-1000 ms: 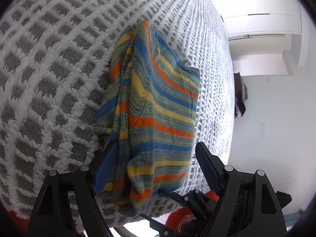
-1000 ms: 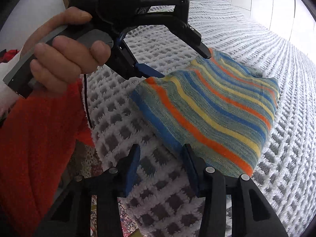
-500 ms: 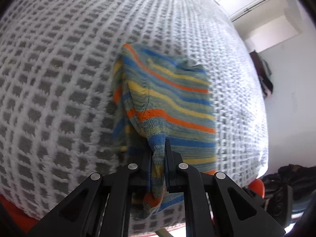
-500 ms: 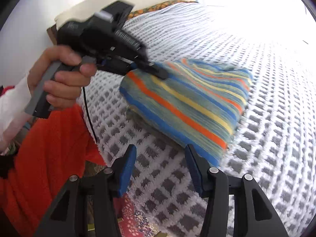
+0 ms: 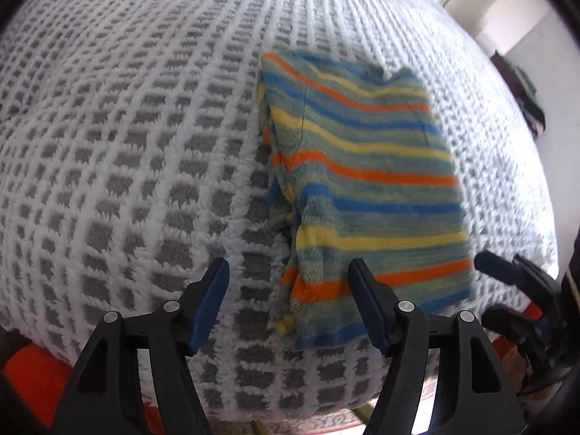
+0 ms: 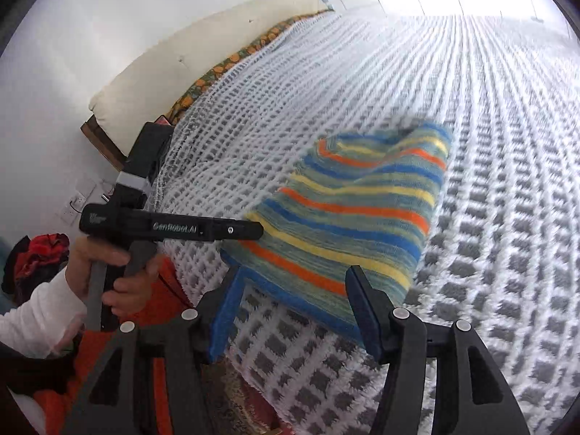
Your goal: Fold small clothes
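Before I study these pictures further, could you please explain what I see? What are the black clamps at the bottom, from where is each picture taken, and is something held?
No robot arm is here. A person holds one hand tool in each hand, and each tool carries a camera that looks forward along its jaws. The black prongs with blue pads at the bottom are those jaws.

One picture comes from the left gripper, the other from the right gripper. The right view also shows the person's left hand holding the left tool.

On the bed lies a white and grey blanket. On it rests a folded striped garment in blue, orange and yellow.

Both jaws stand open. Nothing is held; the garment lies free on the blanket.
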`<state>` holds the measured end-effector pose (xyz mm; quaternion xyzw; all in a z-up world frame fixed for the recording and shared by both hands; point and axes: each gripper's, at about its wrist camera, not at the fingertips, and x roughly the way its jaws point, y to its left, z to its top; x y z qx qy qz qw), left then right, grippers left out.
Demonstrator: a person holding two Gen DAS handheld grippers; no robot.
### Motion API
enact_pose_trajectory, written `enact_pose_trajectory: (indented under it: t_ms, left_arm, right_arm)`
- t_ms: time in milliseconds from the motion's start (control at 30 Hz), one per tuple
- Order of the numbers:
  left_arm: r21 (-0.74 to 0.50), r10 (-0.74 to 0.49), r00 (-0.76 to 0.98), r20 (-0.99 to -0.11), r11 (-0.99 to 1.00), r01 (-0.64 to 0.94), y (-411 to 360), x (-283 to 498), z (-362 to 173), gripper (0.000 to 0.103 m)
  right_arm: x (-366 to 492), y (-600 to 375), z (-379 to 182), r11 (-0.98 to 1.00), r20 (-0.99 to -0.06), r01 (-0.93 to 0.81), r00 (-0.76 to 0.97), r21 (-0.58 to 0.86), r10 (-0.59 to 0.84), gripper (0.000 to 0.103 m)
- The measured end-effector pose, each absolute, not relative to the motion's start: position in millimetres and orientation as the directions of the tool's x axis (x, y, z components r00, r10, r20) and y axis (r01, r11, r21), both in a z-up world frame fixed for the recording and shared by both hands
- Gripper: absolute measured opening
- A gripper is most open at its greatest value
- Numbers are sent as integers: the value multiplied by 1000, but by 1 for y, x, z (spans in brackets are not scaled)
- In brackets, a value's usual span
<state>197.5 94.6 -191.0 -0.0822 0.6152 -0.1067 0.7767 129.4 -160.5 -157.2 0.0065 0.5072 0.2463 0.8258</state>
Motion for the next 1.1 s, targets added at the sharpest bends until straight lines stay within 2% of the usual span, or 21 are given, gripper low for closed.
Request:
enact_pose_trajectory:
  t_ms: [100, 267, 400, 433, 500, 567, 667, 700, 733, 800, 867, 967, 1100]
  left_arm:
    - [-265, -275, 214, -937, 961, 74, 91, 198, -188, 69]
    - [-319, -305, 340, -889, 948, 16, 118, 239, -156, 71]
    - [-284, -278, 280, -919, 959, 21, 106, 299, -185, 69]
    - [-251, -247, 257, -934, 968, 16, 99, 314, -198, 64]
    - [-217, -207, 247, -946, 976, -11, 91, 338, -218, 61]
    - [-219, -196, 270, -943, 974, -58, 91, 351, -224, 61]
    - [-223, -183, 297, -937, 969, -107, 99, 358, -206, 57]
    - [-236, -194, 326, -925, 967, -92, 102, 352, -194, 57]
    - [-245, -205, 346, -916, 967, -74, 107, 348, -184, 59]
    - [-259, -226, 367, -902, 965, -43, 113, 330, -170, 68]
    - [-315, -290, 352, -890, 949, -14, 120, 313, -167, 73]
    - [-426, -407, 274, -871, 905, -9, 122, 299, -179, 73]
    - [-435, -421, 208, -883, 900, -25, 107, 299, -211, 73]
  right_arm:
    - [152, -176, -200, 929, -916, -269, 242, 254, 321, 47]
    - [171, -174, -142, 907, -875, -344, 325, 243, 357, 48]
    - [226, -164, -134, 887, -862, -349, 298, 301, 410, 48]
    - [242, -161, -143, 886, -872, -342, 268, 312, 410, 48]
    - [270, -159, -170, 914, -908, -298, 230, 277, 350, 48]
    - [297, -164, -196, 957, -945, -231, 231, 178, 232, 48]
    - [310, -177, -193, 980, -942, -164, 297, 111, 157, 48]
    - [307, -182, -183, 977, -929, -155, 320, 145, 189, 49]
    - [300, -186, -170, 967, -907, -158, 345, 198, 242, 58]
    - [280, -199, -148, 950, -871, -174, 382, 259, 308, 67]
    - [263, -214, -138, 935, -855, -167, 379, 312, 353, 68]
    - [245, -236, -147, 902, -839, -86, 337, 423, 426, 68]
    - [238, -251, -178, 858, -821, 18, 299, 514, 486, 68]
